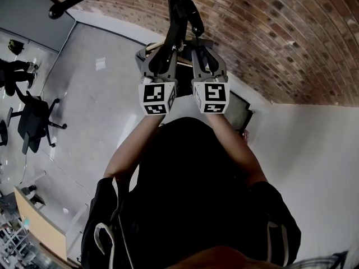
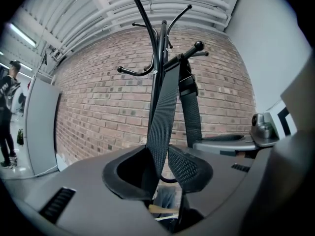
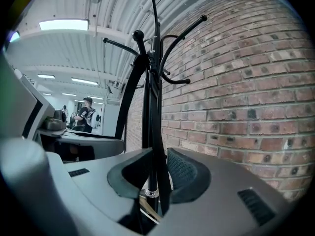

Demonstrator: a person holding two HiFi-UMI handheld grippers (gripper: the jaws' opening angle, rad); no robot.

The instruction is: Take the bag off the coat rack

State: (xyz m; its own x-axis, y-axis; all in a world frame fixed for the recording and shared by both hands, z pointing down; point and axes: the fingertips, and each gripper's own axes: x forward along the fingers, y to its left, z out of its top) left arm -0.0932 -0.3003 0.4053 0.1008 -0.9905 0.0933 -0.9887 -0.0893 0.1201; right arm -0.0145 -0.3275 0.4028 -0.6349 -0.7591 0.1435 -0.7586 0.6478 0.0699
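Observation:
A black coat rack stands against a brick wall, and the bag's grey webbing strap hangs from its ball-tipped hook. A second strap with a buckle hangs beside it. My left gripper is open, and the grey strap runs down between its pads with a slit of daylight on the right. My right gripper is open around a black strap with the rack's pole just behind. In the head view the left gripper and the right gripper flank the pole. The bag's body is hidden.
The brick wall stands right behind the rack, with a white wall to the right. An office chair stands on the grey floor at the left. One person stands far left, and others stand in the distance.

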